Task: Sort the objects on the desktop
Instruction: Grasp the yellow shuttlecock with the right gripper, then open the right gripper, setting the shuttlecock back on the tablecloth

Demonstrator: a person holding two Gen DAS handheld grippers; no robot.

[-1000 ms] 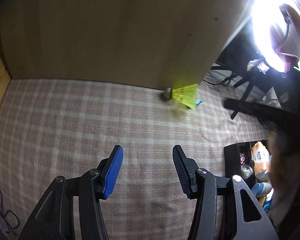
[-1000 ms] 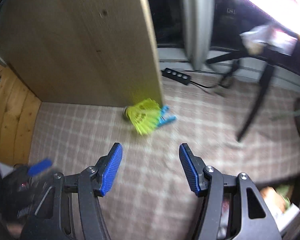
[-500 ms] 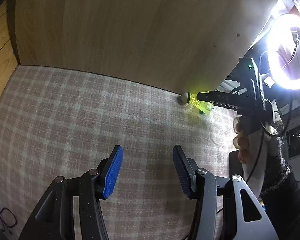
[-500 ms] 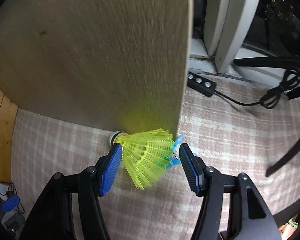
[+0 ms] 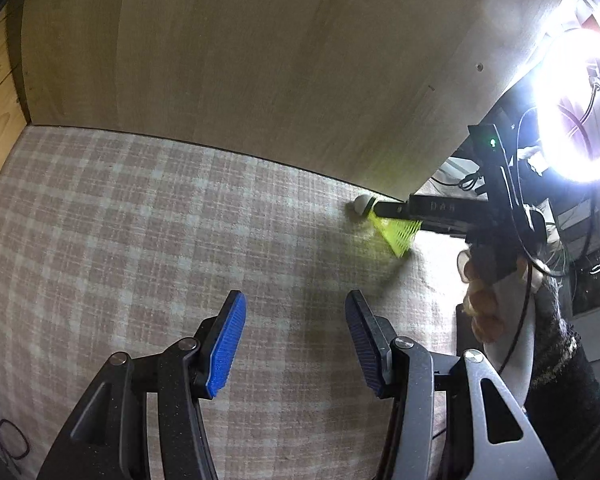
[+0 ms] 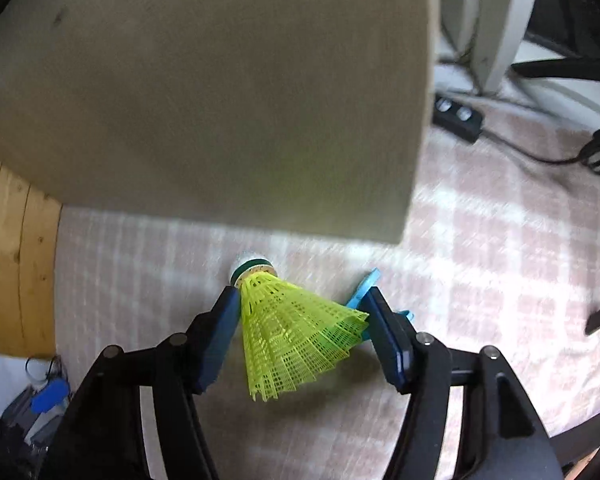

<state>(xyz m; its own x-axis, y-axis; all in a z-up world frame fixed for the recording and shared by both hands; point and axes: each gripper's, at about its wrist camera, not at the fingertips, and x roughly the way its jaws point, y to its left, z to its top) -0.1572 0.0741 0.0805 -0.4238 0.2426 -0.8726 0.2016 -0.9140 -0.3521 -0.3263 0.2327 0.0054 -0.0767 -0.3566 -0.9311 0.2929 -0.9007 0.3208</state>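
Two grippers are in play, and only my right gripper (image 6: 304, 312) is on the job: its blue-padded jaws stand either side of the yellow plastic mesh shuttlecock (image 6: 296, 340), left pad at the neck just below the white cork, right pad at the skirt's rim. I cannot tell whether the pads press yet or only bracket it. The shuttlecock lies on its side on the pink-and-white checked cloth (image 5: 140, 240), cork toward the foot of the upright pale wooden board (image 5: 260, 60), so I come down steeply from above, because the board blocks any approach from behind. A small blue plastic clip (image 6: 364, 286) lies just behind the right pad; I judge it could get caught in the squeeze. My left gripper (image 5: 294, 344) hovers over bare cloth with its jaws well apart and holding nothing, kept clear of the pick.
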